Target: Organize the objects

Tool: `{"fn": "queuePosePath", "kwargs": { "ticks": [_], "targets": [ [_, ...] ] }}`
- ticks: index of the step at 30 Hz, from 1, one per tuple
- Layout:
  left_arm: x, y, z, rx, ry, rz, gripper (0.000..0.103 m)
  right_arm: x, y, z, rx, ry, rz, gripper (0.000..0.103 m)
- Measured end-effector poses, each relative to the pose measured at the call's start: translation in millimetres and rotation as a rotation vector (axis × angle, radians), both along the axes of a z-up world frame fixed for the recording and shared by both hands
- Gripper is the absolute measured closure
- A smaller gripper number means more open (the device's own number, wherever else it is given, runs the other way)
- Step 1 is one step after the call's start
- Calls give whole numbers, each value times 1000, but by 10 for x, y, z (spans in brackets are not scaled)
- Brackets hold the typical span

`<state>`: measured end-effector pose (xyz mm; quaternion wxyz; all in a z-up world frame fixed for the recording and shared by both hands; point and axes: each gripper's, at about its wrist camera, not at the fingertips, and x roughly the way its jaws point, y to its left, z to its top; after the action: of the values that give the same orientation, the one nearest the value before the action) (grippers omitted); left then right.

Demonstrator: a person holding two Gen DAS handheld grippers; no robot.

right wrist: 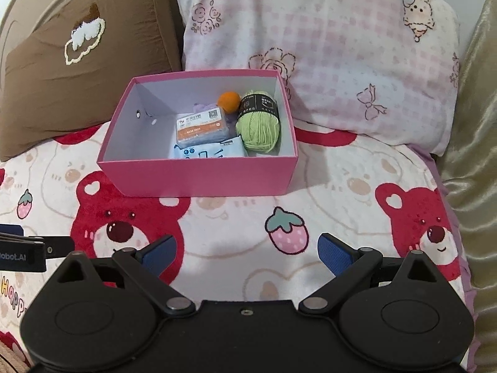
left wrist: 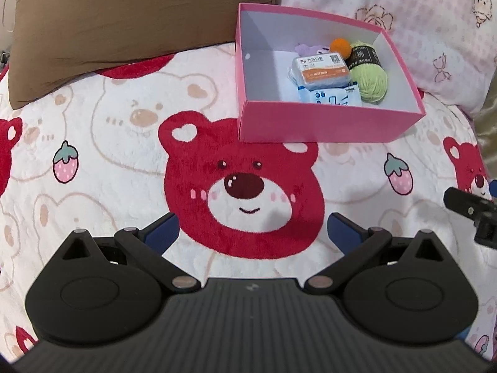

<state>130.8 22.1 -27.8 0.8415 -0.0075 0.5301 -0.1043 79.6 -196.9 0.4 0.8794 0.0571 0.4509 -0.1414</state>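
A pink open box (left wrist: 326,121) (right wrist: 198,177) rests on the bear-print blanket. Inside lie a green yarn ball (left wrist: 371,80) (right wrist: 259,127), an orange ball (left wrist: 339,45) (right wrist: 229,102), an orange-and-grey packet (left wrist: 323,73) (right wrist: 202,127), a blue-and-white tissue pack (left wrist: 332,96) (right wrist: 211,152) and something lilac, mostly hidden. My left gripper (left wrist: 253,231) hovers open over the blanket, well short of the box, holding nothing. My right gripper (right wrist: 247,253) is also open and empty, in front of the box. Each gripper's tip shows at the edge of the other's view.
A brown pillow (left wrist: 124,31) (right wrist: 77,87) lies behind the box on the left, a pink checked pillow (left wrist: 403,25) (right wrist: 326,56) behind it on the right. Shiny gold fabric (right wrist: 472,155) borders the blanket's right side. Bare blanket (left wrist: 93,155) spreads in front of and left of the box.
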Motion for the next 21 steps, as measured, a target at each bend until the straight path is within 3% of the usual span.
{"fn": "queuePosePath", "kwargs": {
  "ticks": [21],
  "targets": [
    [-255,-54,249,35,-38,-37,0,-207,56,145,20,2,-23,4]
  ]
}}
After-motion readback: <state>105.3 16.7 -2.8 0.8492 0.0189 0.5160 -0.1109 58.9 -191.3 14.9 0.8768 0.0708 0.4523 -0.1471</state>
